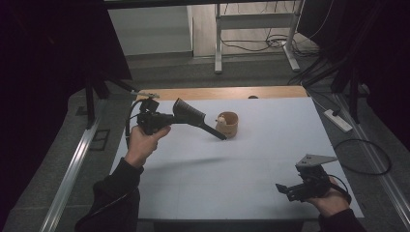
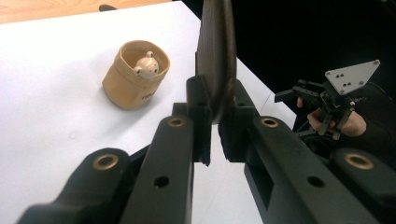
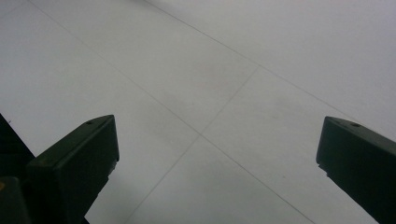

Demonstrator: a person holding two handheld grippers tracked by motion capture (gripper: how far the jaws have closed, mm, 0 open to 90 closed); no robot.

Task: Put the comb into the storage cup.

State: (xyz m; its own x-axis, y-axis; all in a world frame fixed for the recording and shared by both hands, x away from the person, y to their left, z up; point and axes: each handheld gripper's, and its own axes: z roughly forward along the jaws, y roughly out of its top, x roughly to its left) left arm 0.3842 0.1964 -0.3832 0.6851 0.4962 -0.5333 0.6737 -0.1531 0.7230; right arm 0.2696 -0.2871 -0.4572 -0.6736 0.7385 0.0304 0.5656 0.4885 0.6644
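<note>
The left gripper (image 1: 167, 119) pinches a dark brush (image 1: 191, 114) by its head, fingers (image 2: 198, 100) pressed on it, the handle slanting down toward a tan pot (image 1: 227, 123) just beyond the fingertips. A small bear figure (image 2: 145, 65) sits inside. The right gripper (image 1: 290, 189) rests low over the counter (image 1: 251, 159), fingers spread, holding nothing. The brush likely wants a firm, level grip while nearing the pot. Writing on the pot is too small to read.
</note>
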